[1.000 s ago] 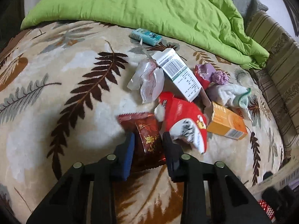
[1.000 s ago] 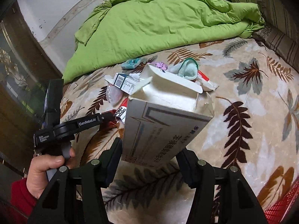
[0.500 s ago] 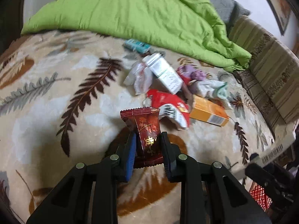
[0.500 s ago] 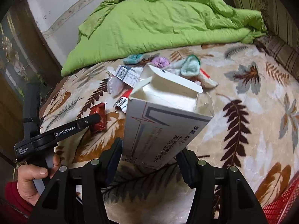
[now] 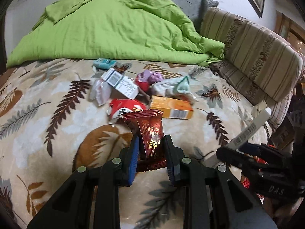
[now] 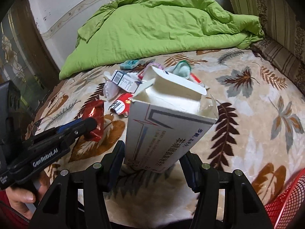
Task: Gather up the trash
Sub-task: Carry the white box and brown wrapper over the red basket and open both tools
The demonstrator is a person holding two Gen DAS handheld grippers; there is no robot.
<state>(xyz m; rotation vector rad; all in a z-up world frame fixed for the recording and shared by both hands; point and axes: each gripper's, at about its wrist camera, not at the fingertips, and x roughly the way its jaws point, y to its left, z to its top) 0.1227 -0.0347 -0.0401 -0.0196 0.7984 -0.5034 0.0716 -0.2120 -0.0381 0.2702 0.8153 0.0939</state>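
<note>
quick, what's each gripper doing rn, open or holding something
Left hand-held gripper: shut on the red snack wrapper.
Right hand-held gripper: shut on the open white carton.

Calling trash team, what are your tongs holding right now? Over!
Left tongs shut on red wrapper, lifted. Right tongs shut on open white box. Trash pile remains on blanket; nothing blocking.

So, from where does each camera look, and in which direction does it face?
Left wrist: sits on the left gripper, faces along the bed toward the green quilt; its jaws clamp a dark red foil snack packet.
Right wrist: sits on the right gripper, faces the same quilt; its jaws grip an open white cardboard box; a hand shows.
Shared: packet, quilt, orange carton pile.
</note>
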